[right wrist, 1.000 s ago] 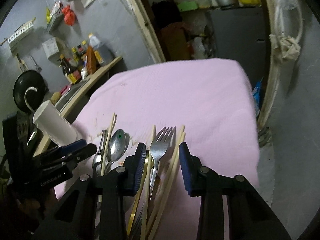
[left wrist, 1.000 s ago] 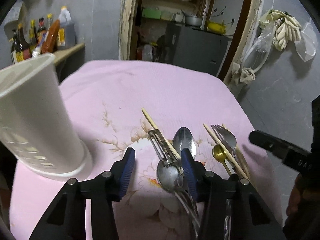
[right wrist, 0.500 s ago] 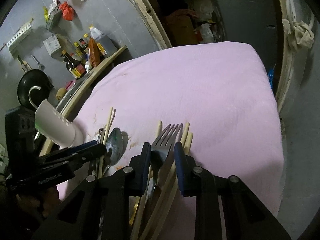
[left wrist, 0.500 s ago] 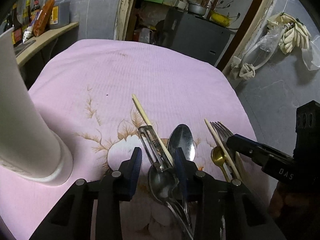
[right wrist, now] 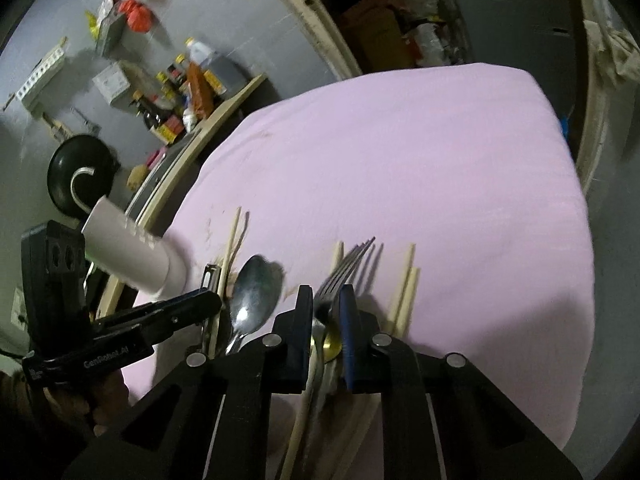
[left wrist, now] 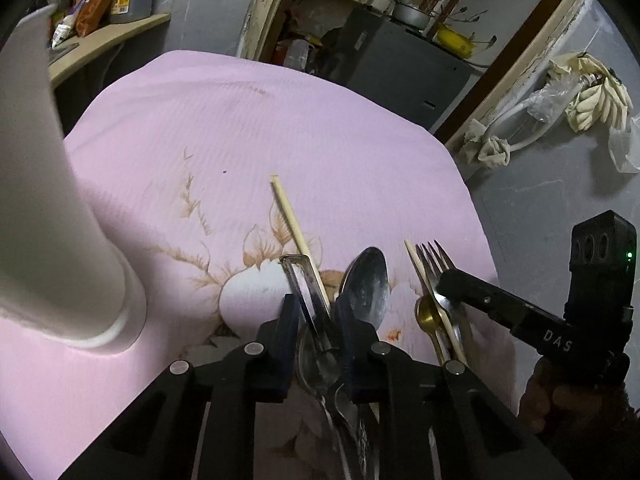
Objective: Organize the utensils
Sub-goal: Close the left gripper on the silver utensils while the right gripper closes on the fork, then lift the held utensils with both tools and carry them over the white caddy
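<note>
1. Left gripper [left wrist: 318, 312]: jaws closing around the peeler [left wrist: 306, 292] and the chopstick [left wrist: 294, 226] lying across it. The pads look close to the metal; cannot tell whether they press yet.
2. Right gripper [right wrist: 326, 312]: jaws closing, with the fork [right wrist: 344, 268] between the blue pads. Its tines stick out on the far side and seem raised off the cloth, casting a shadow to the right. Firm contact not clear.
3. Just right of the left gripper lies a steel spoon [left wrist: 366, 284], bowl up, on the floral print.
4. Under the fork: a gold spoon [right wrist: 332, 346], with pale chopsticks [right wrist: 406, 292] just to its right.
5. All utensils sit at the near edge of the pink tablecloth [left wrist: 280, 128].
6. White utensil holder [left wrist: 48, 220] stands at the near left, well apart from the cutlery.
7. Far left: shelf with sauce bottles [right wrist: 188, 92]; black pan [right wrist: 80, 172] on the wall.
</note>
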`<state>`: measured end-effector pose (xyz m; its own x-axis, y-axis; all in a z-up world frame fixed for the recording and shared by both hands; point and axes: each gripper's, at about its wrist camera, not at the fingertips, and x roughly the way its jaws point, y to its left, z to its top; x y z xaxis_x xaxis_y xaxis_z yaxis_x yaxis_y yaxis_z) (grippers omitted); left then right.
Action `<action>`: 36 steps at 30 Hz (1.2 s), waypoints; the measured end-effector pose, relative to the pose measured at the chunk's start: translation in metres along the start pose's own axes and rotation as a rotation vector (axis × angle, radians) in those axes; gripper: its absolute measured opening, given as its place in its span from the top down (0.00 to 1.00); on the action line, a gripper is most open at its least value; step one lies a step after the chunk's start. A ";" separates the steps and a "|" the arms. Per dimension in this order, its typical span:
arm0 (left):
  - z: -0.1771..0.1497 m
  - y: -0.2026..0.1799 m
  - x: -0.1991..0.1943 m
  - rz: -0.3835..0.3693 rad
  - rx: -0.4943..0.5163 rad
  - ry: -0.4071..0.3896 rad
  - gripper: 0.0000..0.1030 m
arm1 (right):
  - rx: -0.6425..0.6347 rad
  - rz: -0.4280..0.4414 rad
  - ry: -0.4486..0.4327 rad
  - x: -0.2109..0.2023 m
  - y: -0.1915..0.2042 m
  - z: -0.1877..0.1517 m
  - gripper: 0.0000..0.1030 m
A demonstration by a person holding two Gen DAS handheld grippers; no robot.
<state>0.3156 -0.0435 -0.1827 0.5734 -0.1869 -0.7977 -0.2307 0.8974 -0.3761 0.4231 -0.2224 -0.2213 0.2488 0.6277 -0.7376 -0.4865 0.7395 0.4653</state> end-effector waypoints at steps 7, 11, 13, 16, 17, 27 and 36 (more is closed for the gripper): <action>-0.001 0.006 -0.001 -0.018 -0.020 0.036 0.85 | 0.012 -0.023 0.057 0.010 0.001 0.002 0.88; 0.003 0.004 0.003 -0.021 -0.025 0.068 0.84 | 0.034 -0.043 0.090 0.013 -0.001 0.003 0.88; 0.002 0.003 0.002 -0.019 -0.030 0.067 0.85 | 0.047 -0.053 0.098 0.013 -0.001 0.004 0.88; -0.004 0.002 -0.004 -0.025 -0.035 0.062 0.88 | 0.058 -0.063 0.089 0.008 0.000 0.002 0.94; -0.006 0.002 -0.007 -0.026 -0.031 0.058 0.89 | 0.064 -0.064 0.088 0.005 -0.001 0.001 0.94; -0.021 0.003 -0.049 -0.035 -0.003 -0.006 0.89 | 0.140 -0.019 0.018 -0.025 -0.005 -0.020 0.97; -0.027 0.006 -0.106 -0.021 0.006 -0.125 0.90 | 0.101 -0.002 -0.162 -0.078 0.030 -0.046 0.97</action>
<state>0.2322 -0.0294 -0.1127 0.6717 -0.1548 -0.7245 -0.2132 0.8962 -0.3891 0.3502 -0.2602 -0.1719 0.3855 0.6510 -0.6539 -0.4010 0.7564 0.5167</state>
